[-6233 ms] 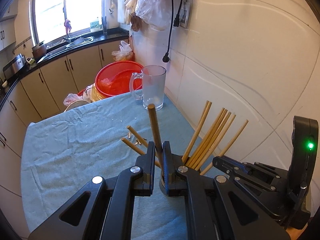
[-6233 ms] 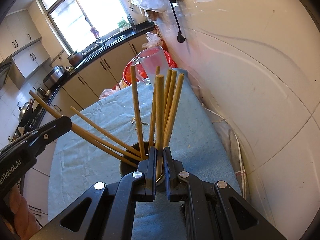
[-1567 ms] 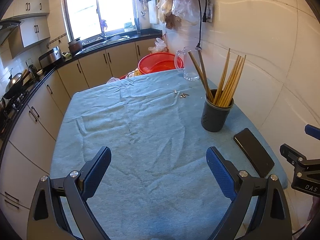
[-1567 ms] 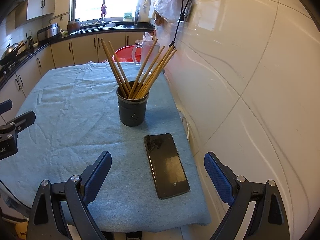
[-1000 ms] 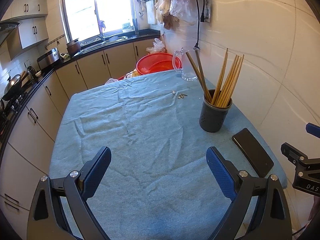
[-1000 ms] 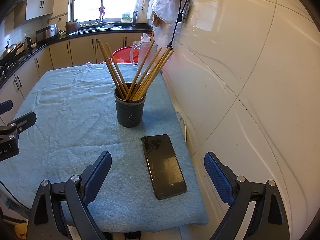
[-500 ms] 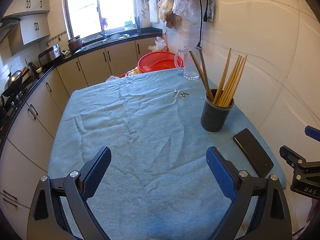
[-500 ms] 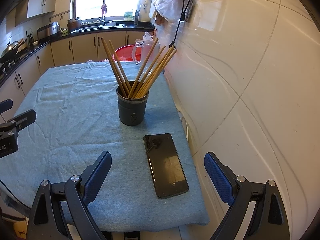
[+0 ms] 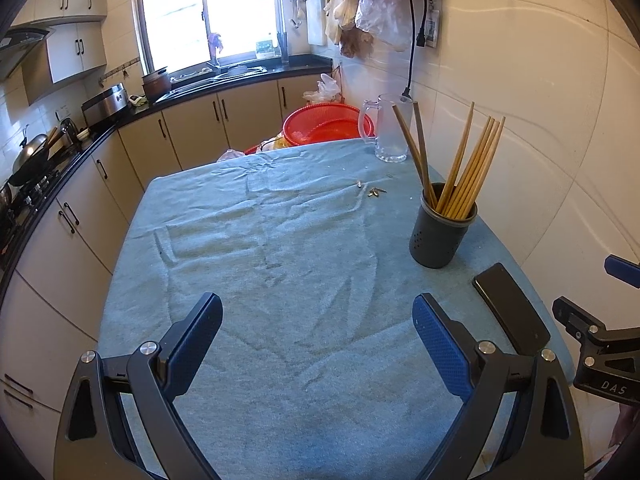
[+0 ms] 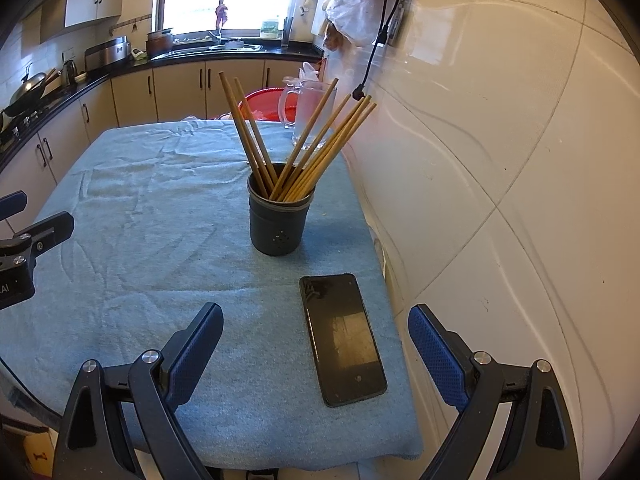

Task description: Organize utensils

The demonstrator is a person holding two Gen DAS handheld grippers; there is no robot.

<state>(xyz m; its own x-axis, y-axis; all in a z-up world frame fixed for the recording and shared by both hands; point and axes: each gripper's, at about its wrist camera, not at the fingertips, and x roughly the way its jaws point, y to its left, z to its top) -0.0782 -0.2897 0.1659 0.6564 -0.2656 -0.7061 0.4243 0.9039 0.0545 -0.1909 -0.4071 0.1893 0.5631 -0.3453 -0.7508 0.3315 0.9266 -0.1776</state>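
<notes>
The wooden chopsticks (image 10: 304, 152) stand fanned out in a dark grey holder (image 10: 280, 222) on the worktop's right side, near the tiled wall. A black phone (image 10: 342, 338) lies flat just in front of the holder, and a glass mug (image 9: 388, 130) stands behind it. The blue cloth (image 9: 260, 260) covers the worktop. The left hand-held gripper (image 9: 316, 336) and right hand-held gripper (image 10: 316, 340) both hover with jaws spread wide, holding nothing. The letters "DAS" show on the right one's body in the left view.
</notes>
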